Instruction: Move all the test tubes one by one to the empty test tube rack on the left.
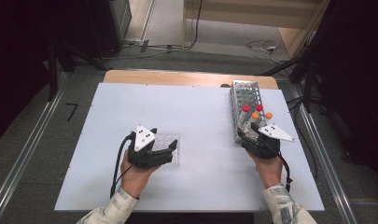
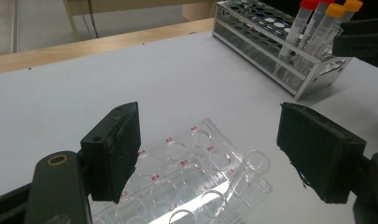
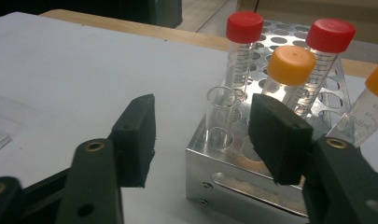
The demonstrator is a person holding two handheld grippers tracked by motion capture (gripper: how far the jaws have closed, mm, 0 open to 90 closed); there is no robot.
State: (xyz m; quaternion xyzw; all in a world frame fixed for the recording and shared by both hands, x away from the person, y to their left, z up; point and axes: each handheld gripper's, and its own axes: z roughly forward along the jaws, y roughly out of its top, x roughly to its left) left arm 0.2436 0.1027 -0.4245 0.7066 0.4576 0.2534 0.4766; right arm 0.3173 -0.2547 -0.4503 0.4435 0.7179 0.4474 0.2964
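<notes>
The left gripper (image 1: 165,142) rests low over the near left part of the white desk (image 1: 200,121), held in the person's left hand (image 1: 137,175), with its fingers (image 2: 114,151) spread to either side of a clear well plate (image 2: 186,179) that lies flat on the desk; the pads stand apart from the plate's edges and do not press on it. The plate carries red cell labels, and one loose clear ring (image 2: 257,162) sits just beside its far corner. The right gripper (image 3: 200,135), held in the person's right hand (image 1: 269,170), is positioned at the near end of a metal tube rack (image 1: 245,100) on the right side of the desk. Its fingers (image 3: 277,135) are partly spread around an uncapped clear tube (image 3: 219,116) that stands upright in a near corner hole of the rack; a gap shows between the left pad and the tube, and whether the right pad touches it cannot be told. Behind this tube, two red-capped tubes (image 3: 242,46) and two orange-capped tubes (image 3: 289,70) stand in the rack, leaning slightly. The rack and the well plate are well apart, with bare desk between them
</notes>
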